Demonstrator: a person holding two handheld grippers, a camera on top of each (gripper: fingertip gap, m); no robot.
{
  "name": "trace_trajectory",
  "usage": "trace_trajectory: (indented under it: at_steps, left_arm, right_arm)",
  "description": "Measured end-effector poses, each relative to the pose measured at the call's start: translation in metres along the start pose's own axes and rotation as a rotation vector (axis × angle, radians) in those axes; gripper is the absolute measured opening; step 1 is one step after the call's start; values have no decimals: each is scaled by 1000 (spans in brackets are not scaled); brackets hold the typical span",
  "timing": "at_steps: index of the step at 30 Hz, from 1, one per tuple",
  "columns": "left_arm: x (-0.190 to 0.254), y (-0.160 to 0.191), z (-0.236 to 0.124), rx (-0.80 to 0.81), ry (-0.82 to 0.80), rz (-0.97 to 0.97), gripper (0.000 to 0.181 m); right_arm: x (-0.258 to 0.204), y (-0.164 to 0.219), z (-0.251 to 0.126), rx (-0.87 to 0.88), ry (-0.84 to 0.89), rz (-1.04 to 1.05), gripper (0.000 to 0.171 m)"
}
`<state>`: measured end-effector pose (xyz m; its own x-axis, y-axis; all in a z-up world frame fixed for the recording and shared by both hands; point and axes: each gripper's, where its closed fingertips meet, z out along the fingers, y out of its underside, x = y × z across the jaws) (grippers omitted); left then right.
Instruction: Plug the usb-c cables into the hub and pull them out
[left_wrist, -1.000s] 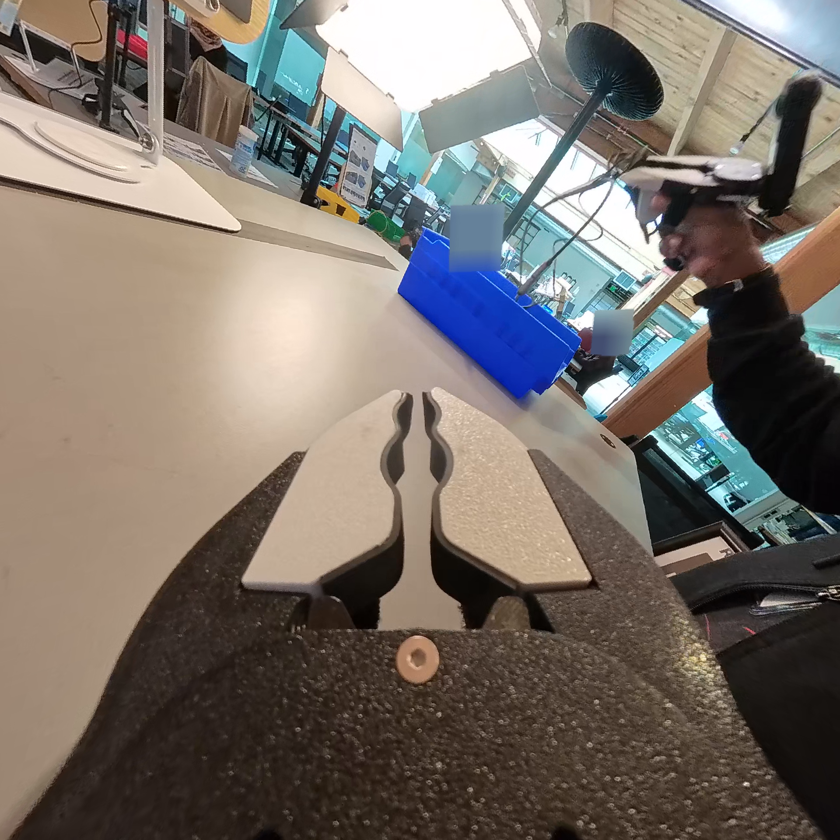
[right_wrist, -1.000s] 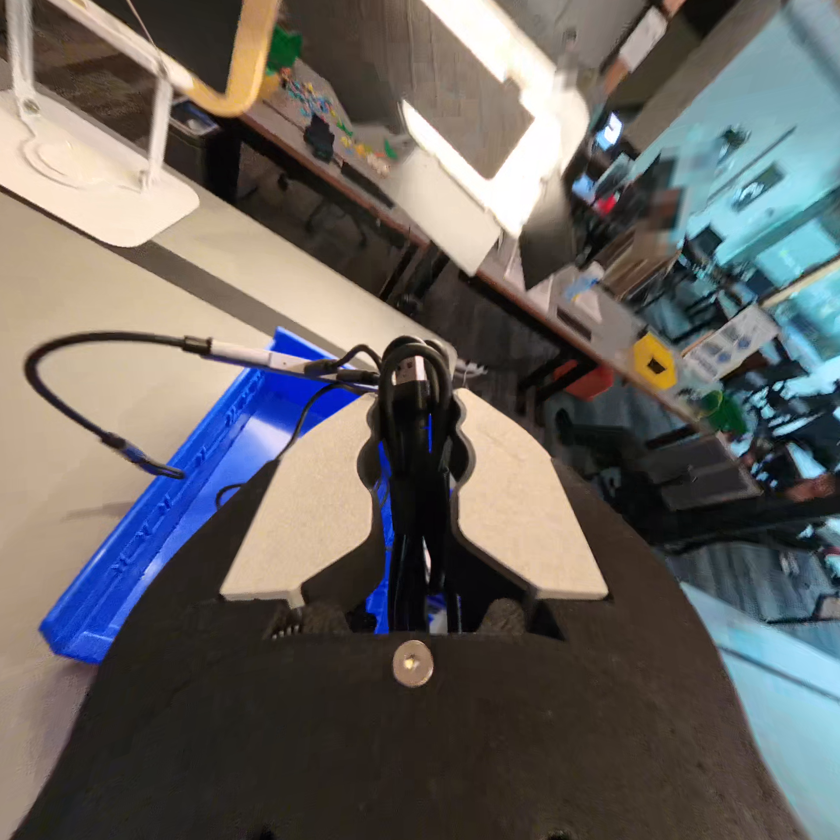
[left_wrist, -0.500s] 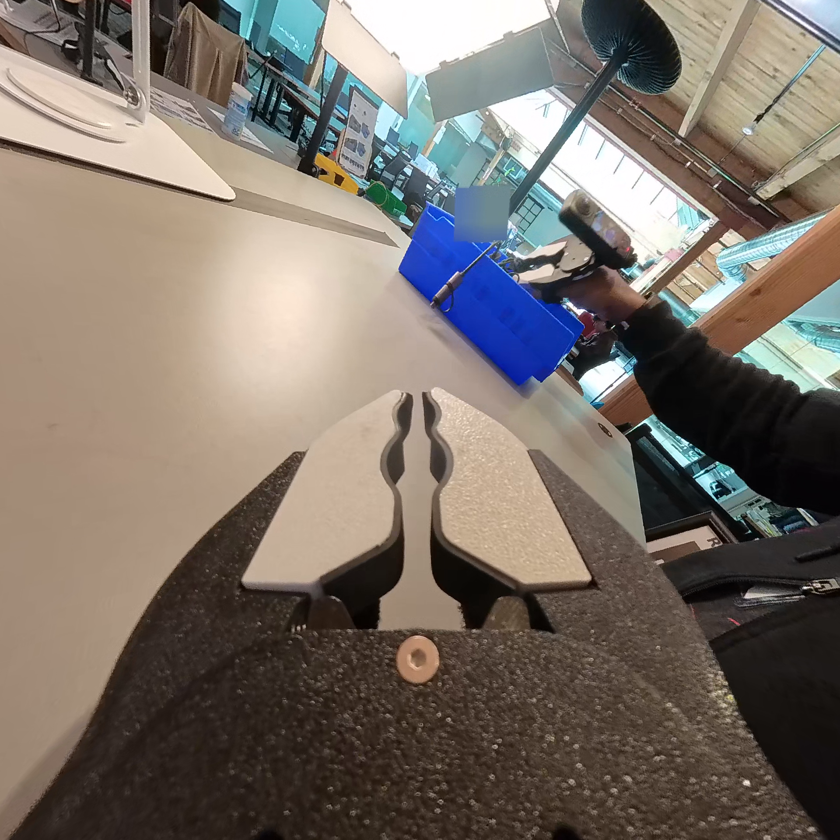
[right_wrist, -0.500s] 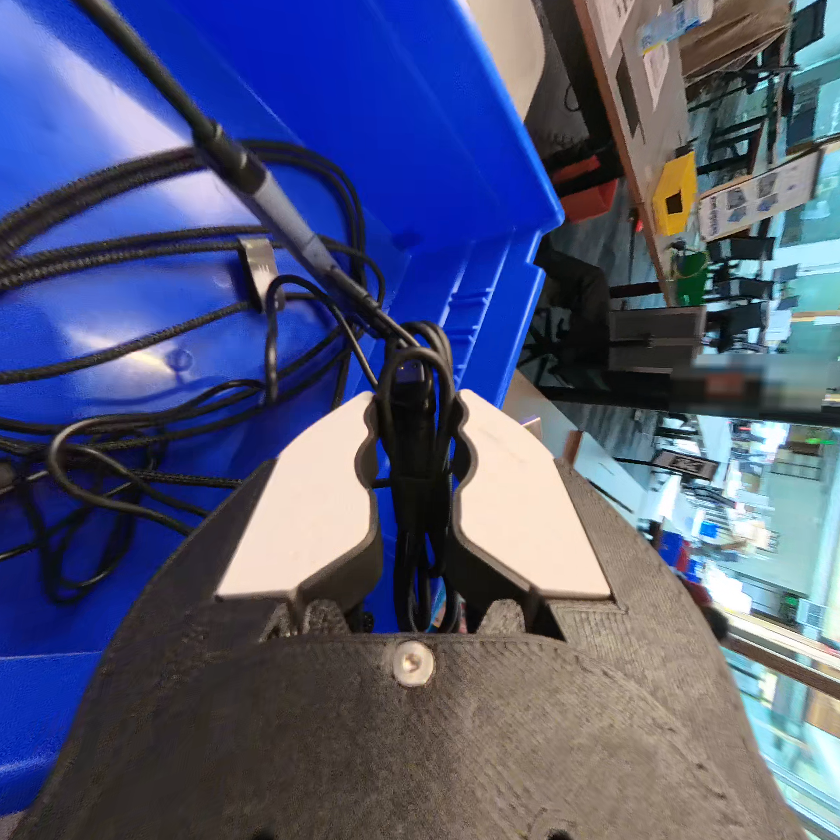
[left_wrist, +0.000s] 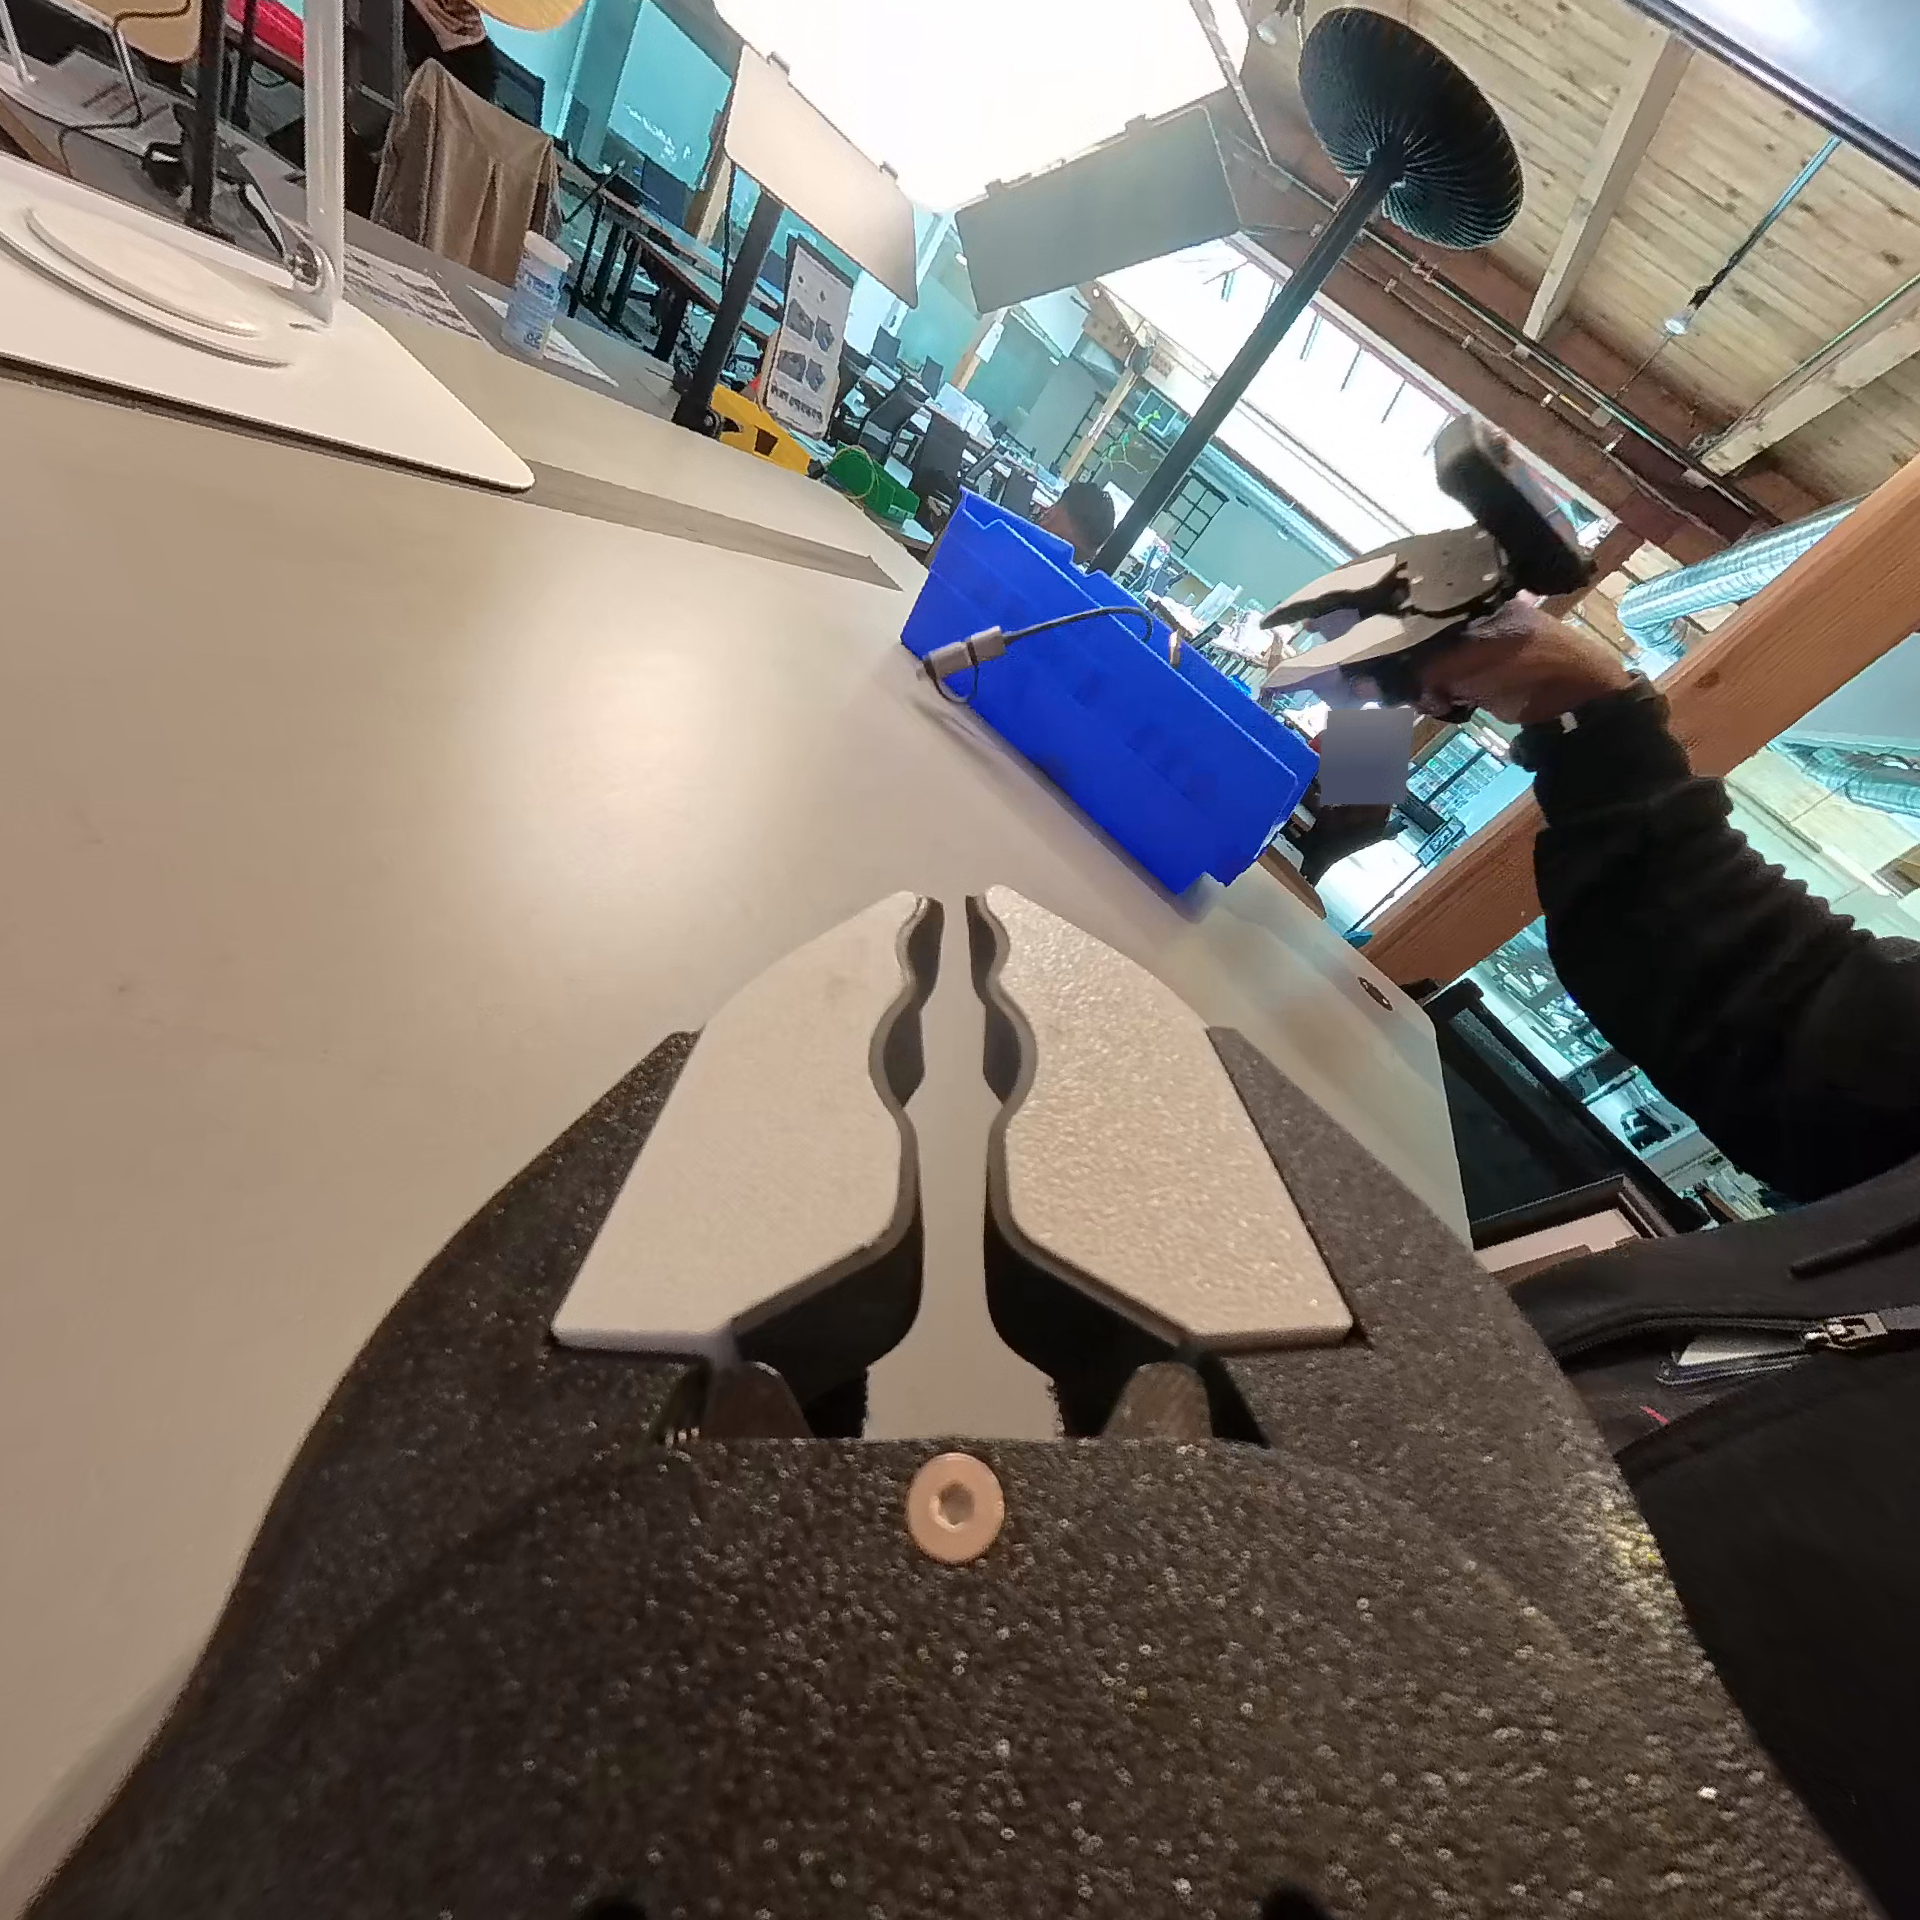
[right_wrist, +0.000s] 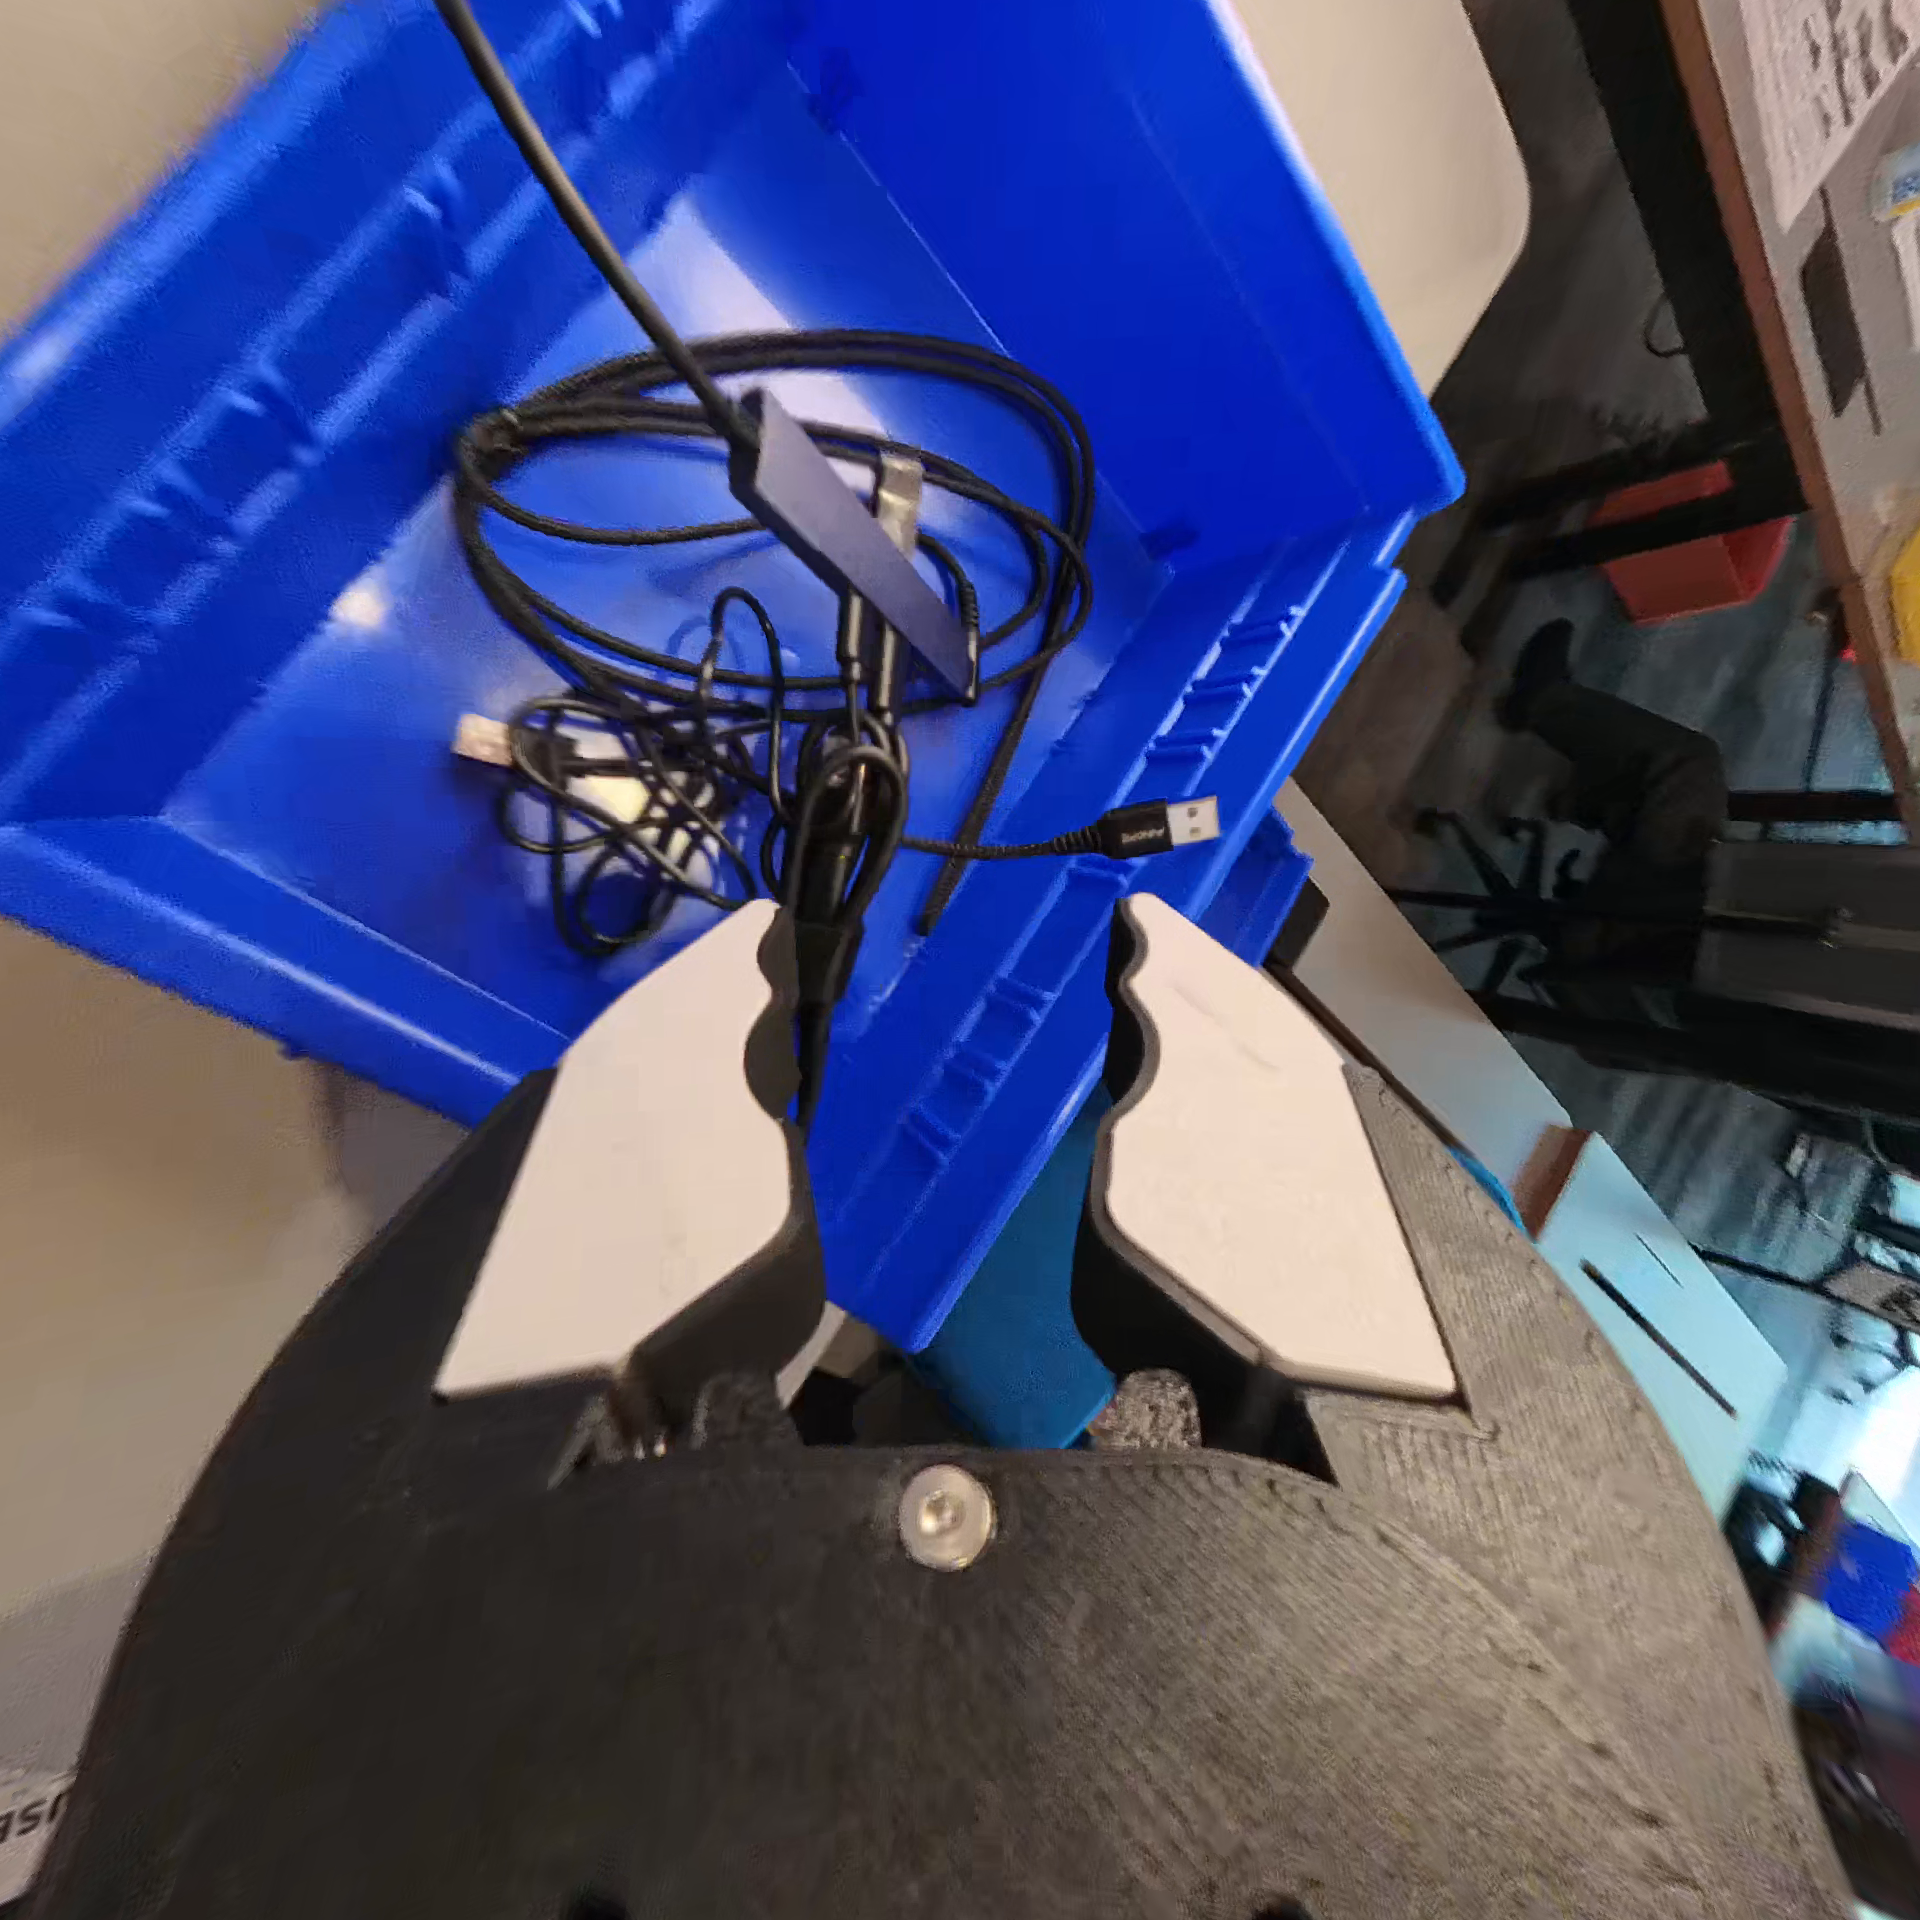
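Hub (right_wrist: 862, 551): dark slim bar in the blue bin (right_wrist: 312, 343), lying over the coiled cables, its own lead running up and out over the bin's far wall.
Hub lead (left_wrist: 1081, 623): in the left wrist view it arcs over the bin's near rim, and its grey plug (left_wrist: 961, 657) rests on the table (left_wrist: 416, 779) just beside the bin.
Cables (right_wrist: 769, 520): black, tangled on the bin floor; two dark plugs sit at the hub's lower edge, though whether they are seated I cannot tell.
Loose ends: one braided cable's plug (right_wrist: 1164, 826) points toward the bin's right wall; another silver plug (right_wrist: 483, 740) lies at the left of the tangle.
Bundle (right_wrist: 831, 883): a looped black cable hangs against the inner edge of the right gripper's left finger (right_wrist: 665, 1122).
Right gripper (right_wrist: 940, 925): fingers wide apart, above the bin's near edge, clamped on nothing.
Left gripper (left_wrist: 953, 914): fingers nearly together with a narrow gap, holding nothing, low over the table, well apart from the bin.
Bin: on the table near its far right edge.
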<state>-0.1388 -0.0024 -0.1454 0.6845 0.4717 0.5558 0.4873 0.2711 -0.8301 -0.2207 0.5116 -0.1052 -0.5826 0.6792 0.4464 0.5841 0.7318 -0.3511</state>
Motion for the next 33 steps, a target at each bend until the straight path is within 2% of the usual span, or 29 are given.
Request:
trace_trajectory:
  at_steps: [4, 8, 11, 14, 16, 20, 25, 27, 29, 33]
  left_arm:
    - [-1, 2, 2, -16, 1, -11, 6]
    - [-2, 7, 7, -59, 6, -26, 6]
    - [-2, 7, 7, -63, 7, -23, 6]
    - [0, 3, 2, -22, 12, -10, 6]
    - [0, -1, -2, 14, 0, 2, 6]
    - [3, -1, -7, 35, -16, 4, 6]
    - [7, -1, -11, 53, -8, 9, 6]
    - [7, 2, -8, 24, 3, -9, 6]
    - [7, 7, -3, -16, 20, -19, 6]
    - [10, 16, 5, -96, 59, -37, 8]
  right_arm:
    - [-28, -42, -24, 226, -65, -75, 57]
    - [-52, -77, -4, 250, -18, -230, 48]
    - [-60, -98, 25, 235, -10, -254, 34]
    - [-61, -107, 46, 217, -6, -261, 4]
    - [-57, -112, 45, 248, -8, -207, 4]
    - [-14, -108, 18, 400, 72, 102, 4]
    - [35, -64, -13, 563, 183, 497, 4]
    - [30, -46, -6, 501, 204, 509, 4]
    - [18, -35, 6, 398, 248, 415, 4]
    - [-32, -51, 21, 342, 149, 200, 9]
